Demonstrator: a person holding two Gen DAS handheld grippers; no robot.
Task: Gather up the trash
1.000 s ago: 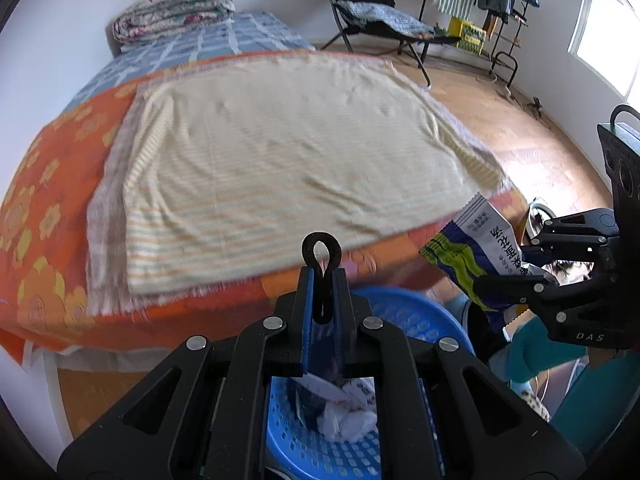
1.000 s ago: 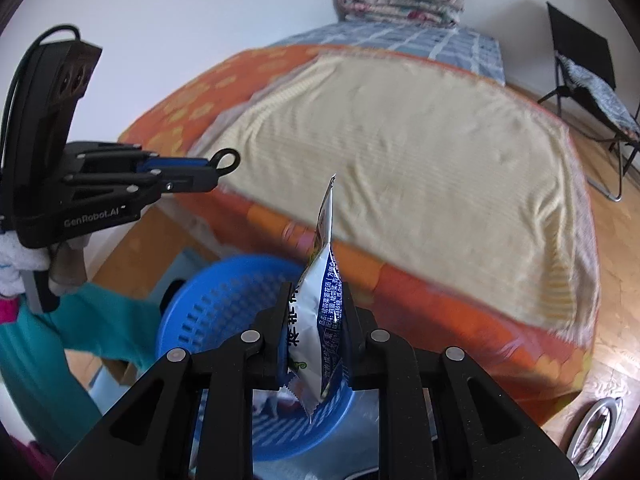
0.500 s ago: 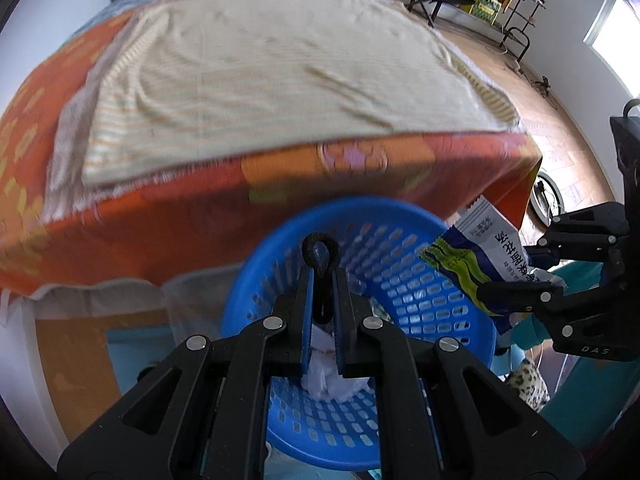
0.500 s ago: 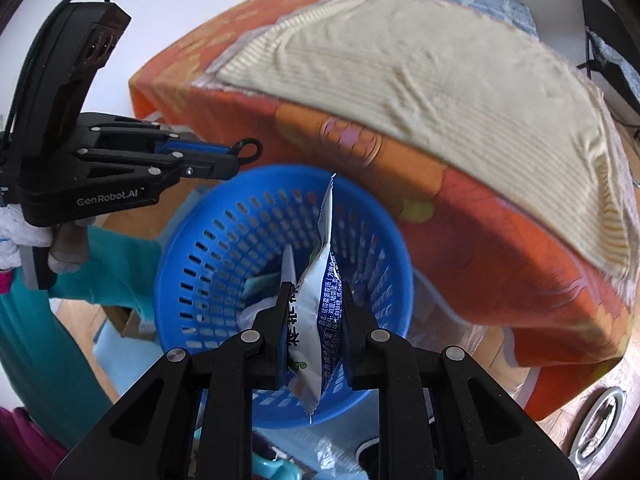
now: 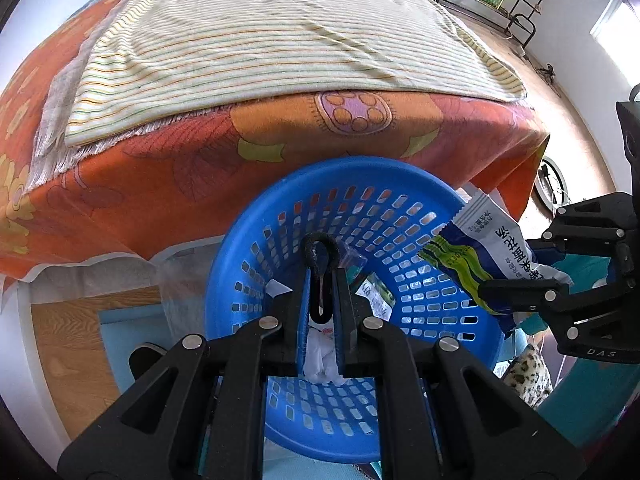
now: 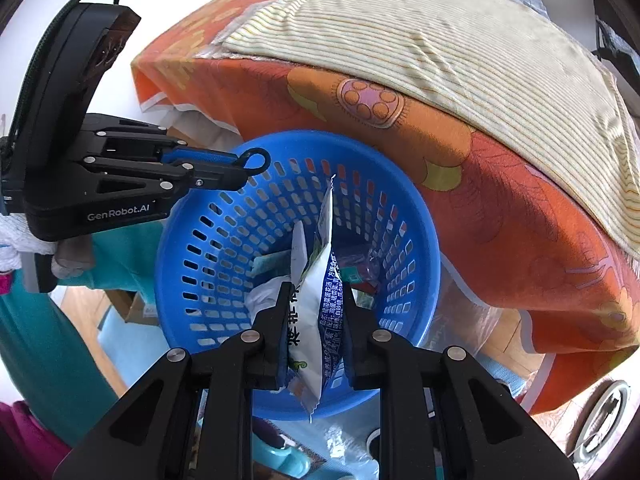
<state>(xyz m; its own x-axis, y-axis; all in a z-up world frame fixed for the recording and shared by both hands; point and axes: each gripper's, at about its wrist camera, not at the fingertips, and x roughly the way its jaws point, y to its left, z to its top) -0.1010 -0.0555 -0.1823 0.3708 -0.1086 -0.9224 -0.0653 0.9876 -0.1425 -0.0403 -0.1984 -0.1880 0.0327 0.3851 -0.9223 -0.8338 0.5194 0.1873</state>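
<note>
Two hand-held grippers poised above a blue perforated basket (image 6: 400,216) at the foot of a bed.

Right gripper (image 6: 314,292): jaws partly closed, pressed on both faces of a white-and-blue snack wrapper (image 6: 320,304), held edge-on, its serrated top edge pointing up over the basket's opening, its lower end hanging below the pads. Same wrapper (image 5: 480,256) in the left wrist view, at the basket's right rim (blue and green wavy print, printed characters).

Left gripper (image 5: 322,276): jaws fully closed, tips together, a thin black cord loop (image 5: 320,246) pinched between them and sticking out past the tips. Seen from the right wrist view (image 6: 240,166), tips just over the basket's near-left rim.

Inside the basket: crumpled white paper (image 5: 320,356) and several small packets (image 6: 356,268), piled on the bottom.

Behind the basket: an orange flowered bedspread (image 5: 160,168) hanging over the bed edge, a striped cream blanket (image 5: 260,48) spread on top. Teal clothing (image 6: 48,320) on the person, left of the basket.
</note>
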